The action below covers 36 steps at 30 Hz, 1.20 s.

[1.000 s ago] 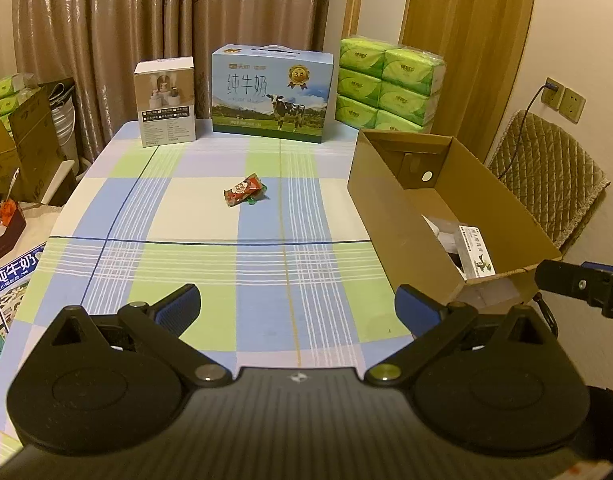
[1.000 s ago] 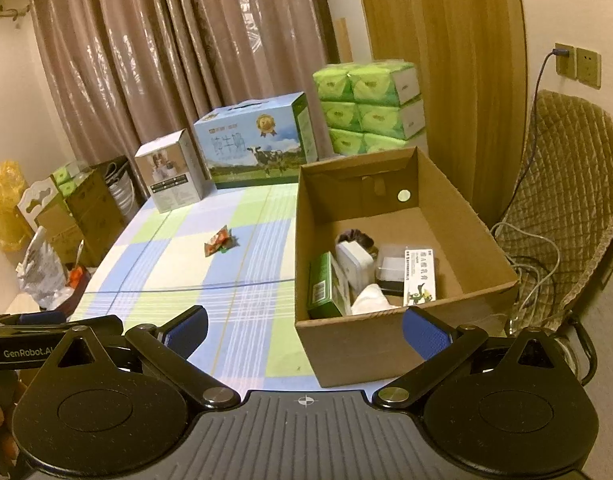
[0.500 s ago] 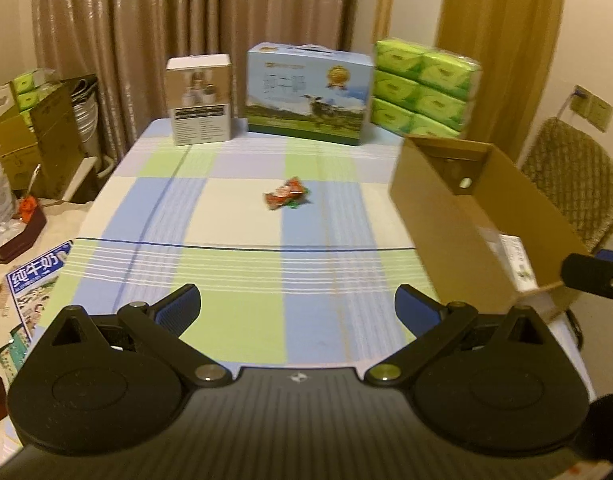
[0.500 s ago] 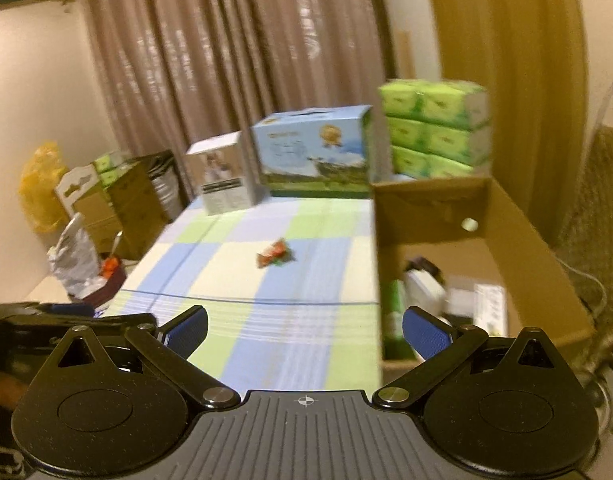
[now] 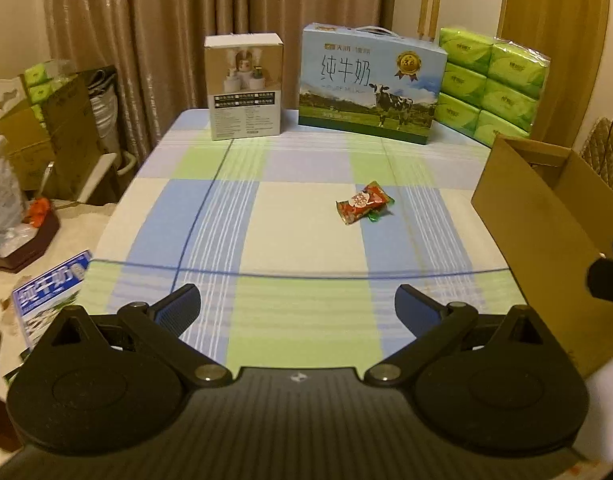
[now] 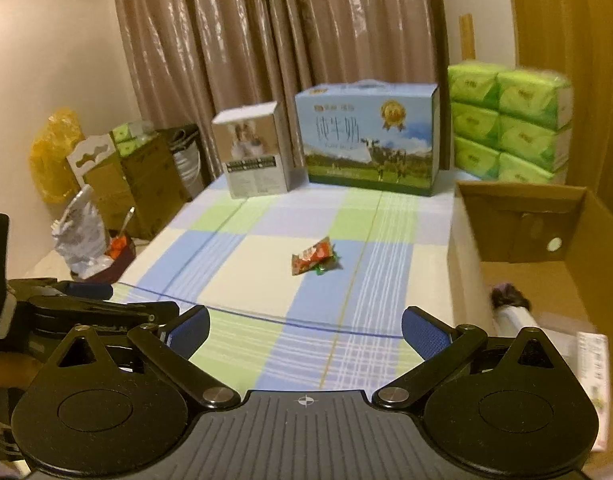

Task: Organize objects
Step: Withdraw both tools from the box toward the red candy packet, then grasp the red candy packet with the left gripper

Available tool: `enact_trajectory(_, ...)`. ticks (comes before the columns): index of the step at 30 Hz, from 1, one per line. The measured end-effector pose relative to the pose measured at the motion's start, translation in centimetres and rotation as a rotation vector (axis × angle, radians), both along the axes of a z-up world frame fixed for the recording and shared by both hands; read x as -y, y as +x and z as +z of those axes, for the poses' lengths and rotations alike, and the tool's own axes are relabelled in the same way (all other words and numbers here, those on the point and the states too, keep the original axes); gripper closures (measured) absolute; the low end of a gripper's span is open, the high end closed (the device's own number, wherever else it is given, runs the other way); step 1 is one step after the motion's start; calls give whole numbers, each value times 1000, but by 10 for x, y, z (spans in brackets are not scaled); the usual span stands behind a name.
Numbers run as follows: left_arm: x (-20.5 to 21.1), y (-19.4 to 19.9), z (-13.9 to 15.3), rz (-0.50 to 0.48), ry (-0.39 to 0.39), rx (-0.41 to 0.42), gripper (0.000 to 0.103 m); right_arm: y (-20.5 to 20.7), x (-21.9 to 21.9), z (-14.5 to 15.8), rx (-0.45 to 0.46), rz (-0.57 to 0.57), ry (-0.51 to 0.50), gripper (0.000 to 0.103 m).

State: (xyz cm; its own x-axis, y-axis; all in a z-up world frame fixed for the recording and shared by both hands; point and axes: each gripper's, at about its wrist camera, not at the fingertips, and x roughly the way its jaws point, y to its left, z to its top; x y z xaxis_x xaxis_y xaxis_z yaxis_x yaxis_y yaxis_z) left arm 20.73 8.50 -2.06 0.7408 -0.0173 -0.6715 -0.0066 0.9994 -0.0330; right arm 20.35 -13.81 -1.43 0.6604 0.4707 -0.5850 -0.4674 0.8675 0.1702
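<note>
Red snack packet, crinkled with a green end, lies mid-bench, clear of the cardboard box at right; milk carton behind. Both tools, left and right, gape released.

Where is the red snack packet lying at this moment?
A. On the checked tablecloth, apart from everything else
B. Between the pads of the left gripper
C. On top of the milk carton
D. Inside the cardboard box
A: the red snack packet lies alone on the checked tablecloth, left of the cardboard box.
</note>
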Motion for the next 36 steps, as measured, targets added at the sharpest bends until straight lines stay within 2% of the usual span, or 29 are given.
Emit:
enact_trajectory(5, -7, 43, -23, -84, 17, 3, 2, 46, -19, -33, -31, 11, -17, 30)
enact_trajectory(10, -4, 85, -47, -207, 40, 8, 4, 85, -32, -62, -40, -3, -22, 41)
enact_trajectory(16, 6, 134, -71, -302, 46, 7, 17, 125, -39, -88, -33, -36, -45, 51)
enact_trajectory(19, 17, 155, -82, -360, 61, 17, 26, 139, -39, -96, -36, -61, -57, 52)
enact_trajectory(22, 28, 172, -92, -398, 77, 6, 28, 147, -37, -103, -40, -84, -70, 52)
enact_trajectory(26, 43, 191, -103, -456, 124, -15, 37, 156, -33, -111, -55, -94, -73, 52)
enact_trajectory(31, 54, 209, -107, -522, 117, 8, 42, 162, -36, -118, -59, -86, -71, 52)
enact_trajectory(33, 56, 214, -107, -549, 103, 17, 54, 164, -38, -119, -59, -82, -66, 52)
enact_trajectory(35, 57, 218, -107, -543, 99, -1, 78, 165, -42, -118, -52, -70, -58, 52)
enact_trajectory(36, 57, 218, -107, -538, 102, -5, 80, 166, -44, -118, -47, -65, -57, 52)
